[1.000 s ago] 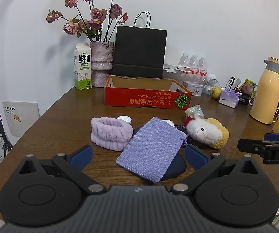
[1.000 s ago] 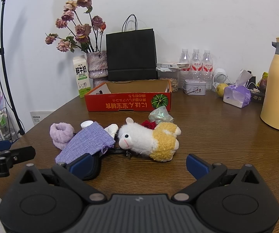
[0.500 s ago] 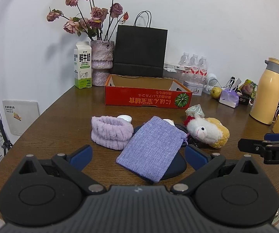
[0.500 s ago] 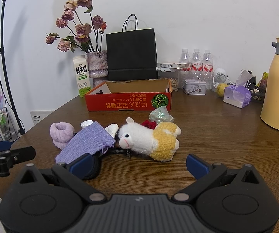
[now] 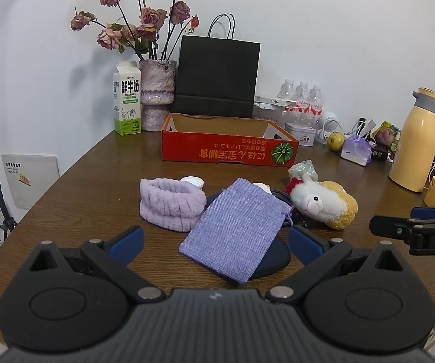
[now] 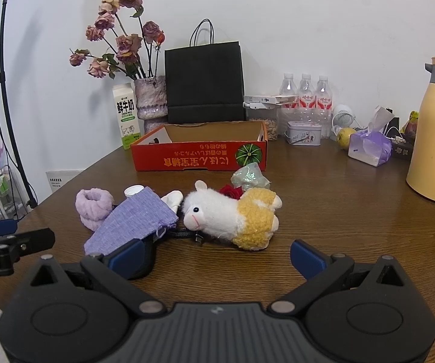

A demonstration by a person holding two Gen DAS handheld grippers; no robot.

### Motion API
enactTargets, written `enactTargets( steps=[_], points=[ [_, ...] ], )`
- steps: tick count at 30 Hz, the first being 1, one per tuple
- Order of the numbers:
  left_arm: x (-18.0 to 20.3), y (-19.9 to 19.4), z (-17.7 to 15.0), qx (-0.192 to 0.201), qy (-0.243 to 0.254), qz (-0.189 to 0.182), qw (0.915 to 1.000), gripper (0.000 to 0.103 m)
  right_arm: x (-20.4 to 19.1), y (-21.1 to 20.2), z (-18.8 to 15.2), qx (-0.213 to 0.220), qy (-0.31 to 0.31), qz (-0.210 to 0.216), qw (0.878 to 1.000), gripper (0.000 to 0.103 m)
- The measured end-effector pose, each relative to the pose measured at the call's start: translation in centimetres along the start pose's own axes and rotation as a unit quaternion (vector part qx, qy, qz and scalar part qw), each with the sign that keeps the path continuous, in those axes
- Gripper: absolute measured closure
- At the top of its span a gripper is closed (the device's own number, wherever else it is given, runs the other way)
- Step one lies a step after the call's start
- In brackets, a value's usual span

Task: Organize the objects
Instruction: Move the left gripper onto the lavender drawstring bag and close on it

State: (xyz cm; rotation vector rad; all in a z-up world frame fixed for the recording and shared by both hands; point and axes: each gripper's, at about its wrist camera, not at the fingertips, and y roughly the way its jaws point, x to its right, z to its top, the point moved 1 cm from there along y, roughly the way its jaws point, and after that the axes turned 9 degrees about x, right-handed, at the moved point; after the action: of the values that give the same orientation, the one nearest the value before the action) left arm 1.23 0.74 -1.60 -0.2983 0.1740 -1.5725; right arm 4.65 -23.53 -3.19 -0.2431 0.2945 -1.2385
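The brown worktop [image 5: 66, 199] carries everything. At its back edge, by the wall, stand a black bag [image 5: 219, 75], a yellow jug [image 5: 413, 148] and a milk carton [image 5: 127, 99]. They look like they live there, out of the way.

In front of the bag sits the red box [image 5: 229, 148]. Its top is open and it looks empty, so I think the loose things are meant to go in it.

The loose things lie in a bunch in the middle, near the front edge. The toy sheep [image 6: 232, 214] lies on its side. The purple pouch [image 5: 235, 230] leans on a dark case [image 5: 273, 260]. The fluffy purple band [image 5: 170, 202] sits just left of the pouch, and a small white cap [image 5: 192, 182] peeks out behind it.

The left tool [image 5: 214, 239] points at the pouch, its two sides wide apart and holding nothing. The right tool [image 6: 215, 254] points at the sheep, also wide apart and holding nothing. Both seem ready to pick something up.
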Motion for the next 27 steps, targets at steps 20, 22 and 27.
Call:
enactTargets(
  steps=[20, 22, 27],
  points=[
    [0.5, 4.5, -0.5, -0.047, 0.013, -0.024, 0.9985, 0.000, 1.0, 3.2, -0.5, -0.028, 0.002, -0.009, 1.000, 0.000],
    [0.8, 5.3, -0.5, -0.054, 0.017, -0.028, 0.9980, 0.000, 1.3, 3.6, -0.5, -0.032, 0.005, -0.011, 0.999, 0.000],
    [1.4, 7.0, -0.6, -0.063, 0.027, -0.034, 0.9970, 0.000, 1.7, 4.6, -0.7, -0.040, 0.010, -0.015, 0.999, 0.000]
  ],
)
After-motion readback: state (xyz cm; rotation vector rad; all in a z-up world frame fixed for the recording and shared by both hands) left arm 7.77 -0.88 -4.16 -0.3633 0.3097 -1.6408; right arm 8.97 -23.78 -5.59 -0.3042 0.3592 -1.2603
